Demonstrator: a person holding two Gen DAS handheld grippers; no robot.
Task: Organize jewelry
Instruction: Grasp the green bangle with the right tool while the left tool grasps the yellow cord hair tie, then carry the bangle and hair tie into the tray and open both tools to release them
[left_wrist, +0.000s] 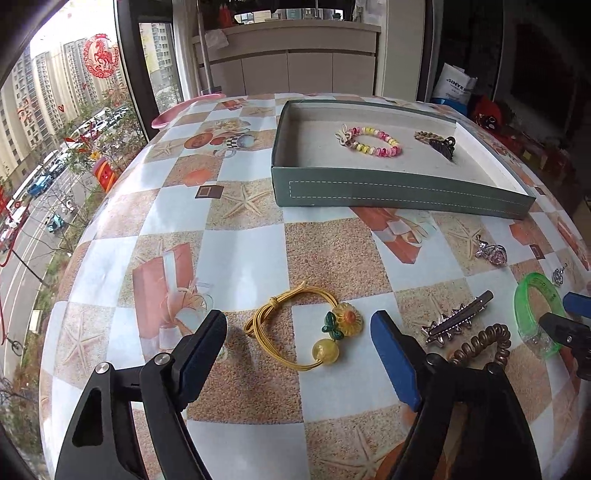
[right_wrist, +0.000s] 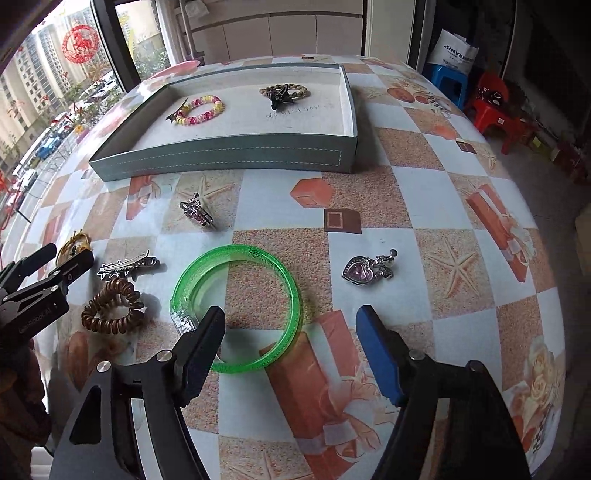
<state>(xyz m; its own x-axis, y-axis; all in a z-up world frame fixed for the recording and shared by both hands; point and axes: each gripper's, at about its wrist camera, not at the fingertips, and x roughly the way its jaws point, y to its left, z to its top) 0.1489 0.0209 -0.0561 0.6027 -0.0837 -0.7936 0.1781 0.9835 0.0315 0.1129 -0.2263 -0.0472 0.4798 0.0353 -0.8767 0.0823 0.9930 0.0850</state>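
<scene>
The left gripper (left_wrist: 299, 336) stands wide, its jaws straddling the yellow flower hair tie (left_wrist: 306, 332) that lies flat on the checked tablecloth (left_wrist: 236, 254); neither pad presses on it yet. The tie is a loose loop of thin cord with a resin flower and bead at one side, so if the jaws close on the cord alone, I judge it may slip out or dangle and swing on the lift. Just to its right lie the silver star hair clip (left_wrist: 458, 321) and the brown spiral hair tie (left_wrist: 480, 343), near enough that a drifting blue finger could nudge them.

The right gripper (right_wrist: 291, 332) is also parted, with nothing clamped. Its dark finger sits over the near-left rim of the green bangle (right_wrist: 236, 306), while the blue finger stands outside the ring on the right. The bangle is rigid, smooth and lies flat: closing across it could squirt it sideways along the cloth, toward the heart pendant (right_wrist: 365, 271) or the spiral tie.

Both grippers work close together, so a collision between them is a risk. The green tray (right_wrist: 229, 158) beyond already holds the pink and yellow beaded bracelet (right_wrist: 201, 109) and a braided hair tie with a dark claw clip (right_wrist: 282, 94); a small silver clip (right_wrist: 197, 212) waits in front of it.
</scene>
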